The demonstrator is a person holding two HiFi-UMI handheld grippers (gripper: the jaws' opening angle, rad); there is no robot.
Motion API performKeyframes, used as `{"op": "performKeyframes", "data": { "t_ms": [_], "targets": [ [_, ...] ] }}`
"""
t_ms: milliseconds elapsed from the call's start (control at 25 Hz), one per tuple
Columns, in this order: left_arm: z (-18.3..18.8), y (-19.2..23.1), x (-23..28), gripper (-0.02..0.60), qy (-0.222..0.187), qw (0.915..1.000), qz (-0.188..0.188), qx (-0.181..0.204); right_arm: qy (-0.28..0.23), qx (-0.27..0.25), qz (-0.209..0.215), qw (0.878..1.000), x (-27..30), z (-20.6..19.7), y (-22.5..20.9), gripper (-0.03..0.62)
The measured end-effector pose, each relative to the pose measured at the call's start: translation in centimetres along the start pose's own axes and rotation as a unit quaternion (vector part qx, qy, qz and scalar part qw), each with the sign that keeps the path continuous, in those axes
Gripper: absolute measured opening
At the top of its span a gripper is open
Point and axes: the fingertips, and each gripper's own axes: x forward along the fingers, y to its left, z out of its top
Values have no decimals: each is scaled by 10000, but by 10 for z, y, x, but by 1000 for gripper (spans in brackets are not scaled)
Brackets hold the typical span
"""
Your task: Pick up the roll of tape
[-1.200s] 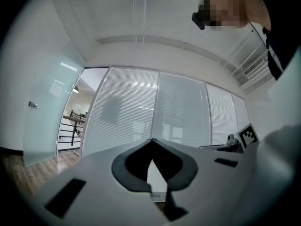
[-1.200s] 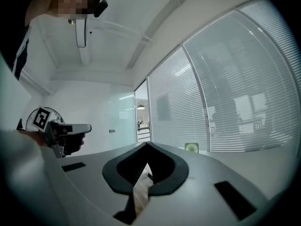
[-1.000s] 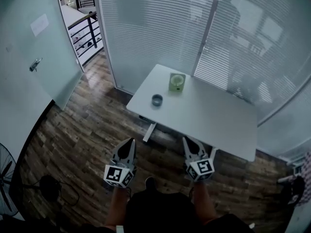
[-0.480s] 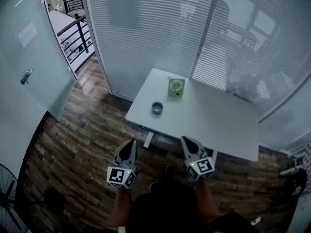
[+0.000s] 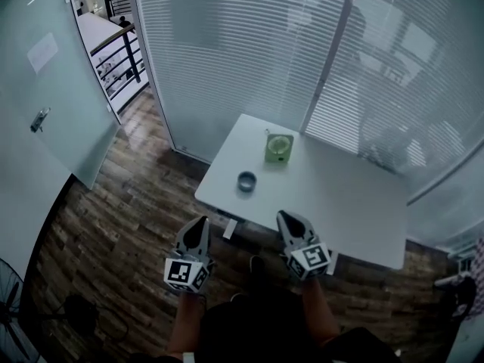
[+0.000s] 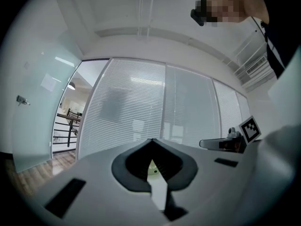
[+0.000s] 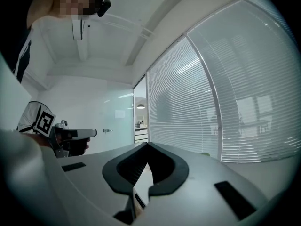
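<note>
On white table (image 5: pixel 348 203), tape roll (image 5: pixel 246 181) lies near green obj (image 5: pixel 278 148).

White table (image 5: pixel 363 203), bluish tape roll (image 5: pixel 246 181), green object (image 5: pixel 279 148), brown plank floor (image 5: pixel 113 225).

A white table (image 5: pixel 348 203) stands on a wood-plank floor (image 5: pixel 113 225), its near edge close to the fingertips of the left gripper (image 5: pixel 198 222) and the right gripper (image 5: pixel 286 217). A dark roll of tape (image 5: pixel 246 181) lies on it ahead of and between the two pairs of fingers. A green object (image 5: pixel 278 148) stands farther off, beyond the right fingers.
</note>
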Motion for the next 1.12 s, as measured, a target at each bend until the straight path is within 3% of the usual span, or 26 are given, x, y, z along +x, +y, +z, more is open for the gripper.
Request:
{"op": "performKeyframes", "data": {
  "t_ms": [480,1120],
  "targets": [
    [0,11,59,6,65,9999,91,55,121,-30,235,9996,45,3,-39,6],
    [-41,17,101,6,560,9977,89,378,154,118,301,9994,61,-8,-61,6]
  ]
}}
